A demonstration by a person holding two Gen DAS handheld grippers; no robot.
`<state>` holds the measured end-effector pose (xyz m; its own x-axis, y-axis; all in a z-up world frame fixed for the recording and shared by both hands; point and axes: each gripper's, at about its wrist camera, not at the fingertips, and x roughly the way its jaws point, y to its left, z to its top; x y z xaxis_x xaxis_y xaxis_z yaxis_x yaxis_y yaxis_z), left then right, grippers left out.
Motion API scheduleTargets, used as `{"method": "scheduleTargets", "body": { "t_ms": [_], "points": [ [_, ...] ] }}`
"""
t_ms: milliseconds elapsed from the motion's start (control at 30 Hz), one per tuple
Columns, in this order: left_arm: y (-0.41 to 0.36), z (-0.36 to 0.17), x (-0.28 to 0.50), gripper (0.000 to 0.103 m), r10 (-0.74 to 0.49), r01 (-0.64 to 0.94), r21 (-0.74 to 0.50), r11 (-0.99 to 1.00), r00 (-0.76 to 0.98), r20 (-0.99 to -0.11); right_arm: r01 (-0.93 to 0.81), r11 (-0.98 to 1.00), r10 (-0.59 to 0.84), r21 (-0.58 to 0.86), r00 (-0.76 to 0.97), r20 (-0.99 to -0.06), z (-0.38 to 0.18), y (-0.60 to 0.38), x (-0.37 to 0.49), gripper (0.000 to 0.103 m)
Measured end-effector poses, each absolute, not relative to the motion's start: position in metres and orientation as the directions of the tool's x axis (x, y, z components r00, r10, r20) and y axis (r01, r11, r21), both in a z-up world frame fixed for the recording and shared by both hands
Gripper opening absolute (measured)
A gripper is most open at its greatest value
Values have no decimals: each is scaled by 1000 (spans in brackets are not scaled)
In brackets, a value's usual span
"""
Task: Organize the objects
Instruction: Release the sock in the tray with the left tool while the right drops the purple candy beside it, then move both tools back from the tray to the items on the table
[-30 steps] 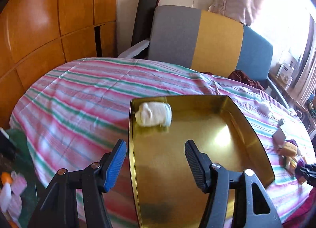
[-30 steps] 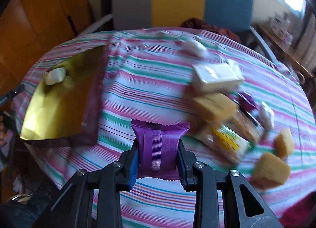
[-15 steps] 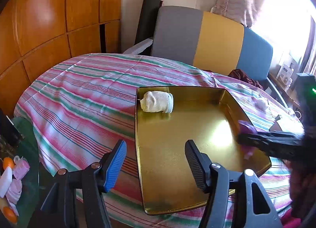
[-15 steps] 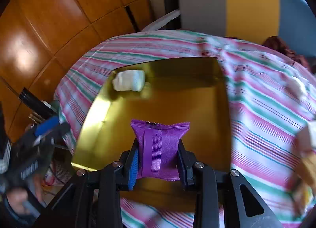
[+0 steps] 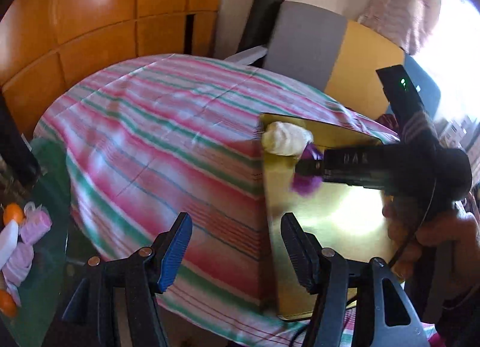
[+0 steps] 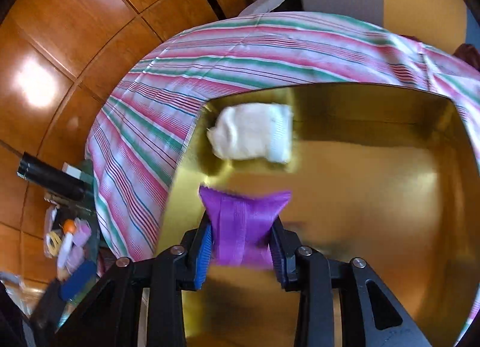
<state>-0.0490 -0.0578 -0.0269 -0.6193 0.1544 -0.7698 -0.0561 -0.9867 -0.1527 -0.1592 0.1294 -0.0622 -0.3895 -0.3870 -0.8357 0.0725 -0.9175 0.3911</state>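
Gripping the purple packet (image 6: 244, 227) between its blue pads, my right gripper (image 6: 241, 252) sat low in the centre of its own wrist view, over the gold tray (image 6: 390, 197); the jaws had just been easing apart, yet both pads were touching the packet's sides. I noted the packet at the lower left of the tray floor as framed, near the white cloth roll (image 6: 253, 131), which lay in the tray's upper-left corner, the two apart. In the left wrist view the right gripper (image 5: 306, 168) reached in from the right edge, blurred, a hand (image 5: 435, 236) at its handle. My left gripper (image 5: 234, 245) hung at the bottom of that frame with jaws apart and nothing between them, straddling the tray's left rim (image 5: 267, 197) above the striped tablecloth (image 5: 168, 137).
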Motion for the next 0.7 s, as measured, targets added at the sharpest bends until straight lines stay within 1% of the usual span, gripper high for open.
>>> {"method": "scheduleTargets", "body": {
  "t_ms": [100, 167, 200, 367, 467, 533, 700],
  "points": [
    [-67, -30, -52, 61, 157, -35, -172, -984, -615, -773, 78, -911, -400, 404, -397, -826, -62, 118, -168, 37],
    [-70, -31, -53, 61, 159, -33, -176, -984, -616, -771, 94, -911, -403, 401, -402, -822, -59, 113, -168, 40],
    [-70, -31, -53, 61, 160, -32, -179, -983, -618, -769, 102, -913, -400, 394, -408, -821, -57, 112, -166, 43],
    [-69, -33, -52, 61, 165, -32, -185, -982, -613, -773, 140, -935, -352, 325, -451, -820, -43, 114, -148, 47],
    [-67, -31, -52, 61, 180, -36, -200, -979, -610, -772, 156, -948, -319, 278, -488, -813, -33, 121, -132, 54],
    [-63, -29, -50, 61, 196, -55, -206, -977, -611, -767, 157, -956, -294, 249, -512, -807, -28, 126, -121, 63],
    [-49, -24, -44, 61, 213, -105, -189, -976, -618, -757, 120, -977, -213, 176, -580, -786, -16, 148, -91, 75]
  ]
}}
